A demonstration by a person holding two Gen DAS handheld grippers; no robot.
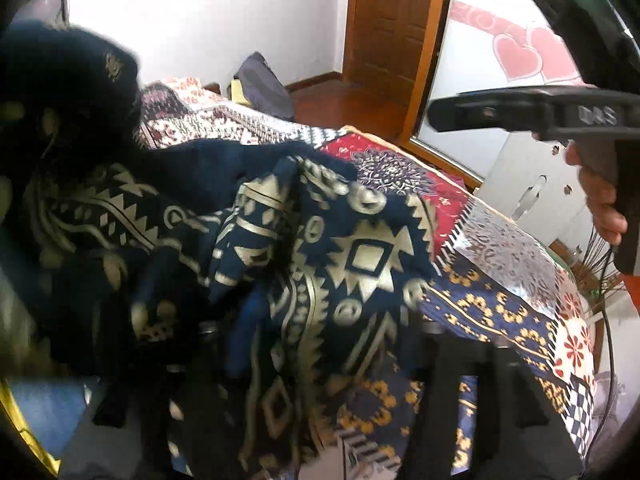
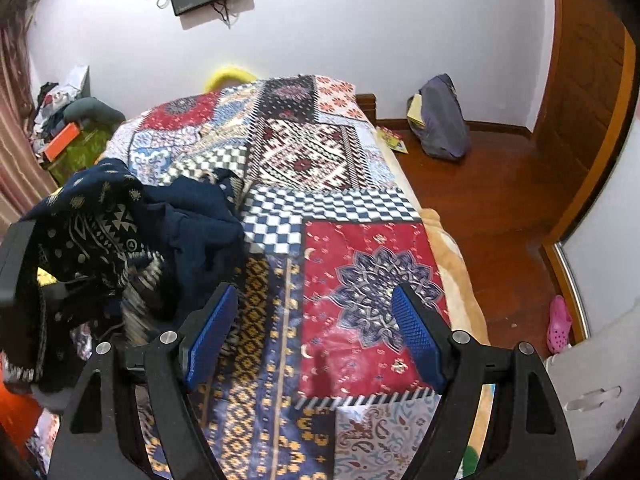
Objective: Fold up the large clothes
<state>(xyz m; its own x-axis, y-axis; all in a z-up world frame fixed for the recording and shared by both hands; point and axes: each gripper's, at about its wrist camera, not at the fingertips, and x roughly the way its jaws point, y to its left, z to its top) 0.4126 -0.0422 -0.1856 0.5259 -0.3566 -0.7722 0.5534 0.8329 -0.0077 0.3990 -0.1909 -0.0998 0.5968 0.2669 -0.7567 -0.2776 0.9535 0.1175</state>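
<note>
Bed covered by a multicoloured patchwork-print bedspread (image 2: 352, 240). A crumpled navy garment with cream geometric print (image 2: 132, 216) is heaped directly on it near the left edge; beige blanket edge (image 2: 460, 264) exposed along right side.

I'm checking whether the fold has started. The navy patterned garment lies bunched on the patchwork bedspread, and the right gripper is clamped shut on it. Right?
Not quite. The right gripper is open and empty over the patchwork bedspread, as the right wrist view shows. The navy patterned garment does lie bunched on the bedspread, off to its left.
</note>
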